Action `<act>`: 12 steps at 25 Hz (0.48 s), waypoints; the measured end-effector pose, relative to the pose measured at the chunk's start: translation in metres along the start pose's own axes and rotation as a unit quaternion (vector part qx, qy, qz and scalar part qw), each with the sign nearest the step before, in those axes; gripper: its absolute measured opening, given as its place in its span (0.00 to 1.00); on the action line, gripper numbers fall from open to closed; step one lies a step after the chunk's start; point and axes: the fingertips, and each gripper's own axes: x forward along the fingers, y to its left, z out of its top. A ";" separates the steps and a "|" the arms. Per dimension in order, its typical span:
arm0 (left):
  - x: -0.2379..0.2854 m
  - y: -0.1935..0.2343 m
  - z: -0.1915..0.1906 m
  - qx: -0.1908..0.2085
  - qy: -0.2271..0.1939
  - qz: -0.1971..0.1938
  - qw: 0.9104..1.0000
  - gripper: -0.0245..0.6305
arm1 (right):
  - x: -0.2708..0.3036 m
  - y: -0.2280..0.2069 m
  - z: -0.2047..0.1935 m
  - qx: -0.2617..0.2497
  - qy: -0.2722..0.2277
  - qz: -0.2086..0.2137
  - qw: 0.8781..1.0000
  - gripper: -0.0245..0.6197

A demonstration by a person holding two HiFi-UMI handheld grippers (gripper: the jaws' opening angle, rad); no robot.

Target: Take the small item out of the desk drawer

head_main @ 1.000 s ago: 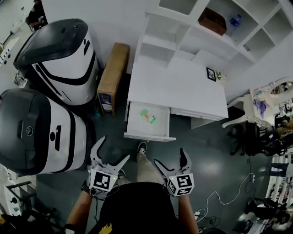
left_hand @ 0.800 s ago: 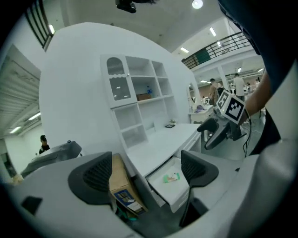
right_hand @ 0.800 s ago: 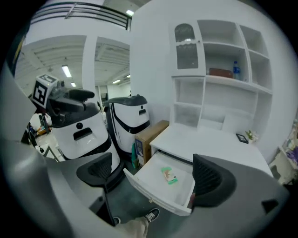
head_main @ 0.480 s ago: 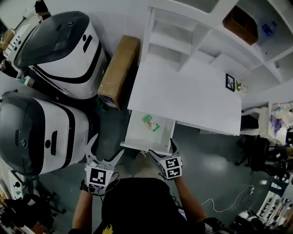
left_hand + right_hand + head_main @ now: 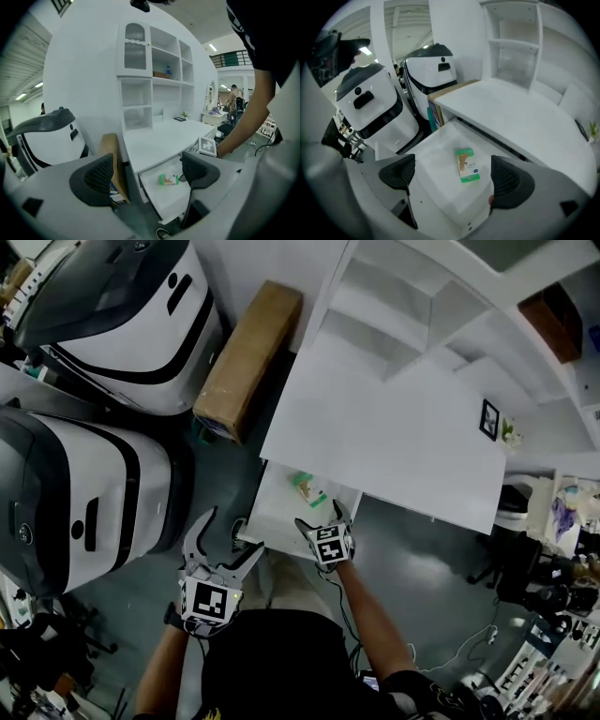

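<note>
The drawer [image 5: 433,157] under the white surface [image 5: 394,427] stands open. My left tongs [image 5: 232,532] are apart and empty. My right tongs [image 5: 452,174], wide but closing on nothing yet, hover over the small packet [image 5: 467,165] lying flat inside. It looks light, thin and slick, so I'd pinch its long edges.

Too small to read: print on the small flat green-and-white packet [image 5: 467,165]. Hidden under the white desktop [image 5: 375,437] in the head view: back part of the open white drawer [image 5: 267,515]. Cut off by that view's left edge: large rounded white-and-black casing [image 5: 56,502].
</note>
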 end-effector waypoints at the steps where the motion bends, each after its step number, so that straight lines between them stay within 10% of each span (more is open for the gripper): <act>1: 0.008 -0.001 -0.005 -0.005 0.002 -0.005 1.000 0.72 | 0.018 0.000 -0.007 -0.001 0.012 0.000 1.000 0.85; 12: 0.061 0.013 -0.070 -0.037 0.045 -0.032 0.998 0.72 | 0.168 -0.047 -0.049 -0.034 0.106 -0.006 0.994 0.84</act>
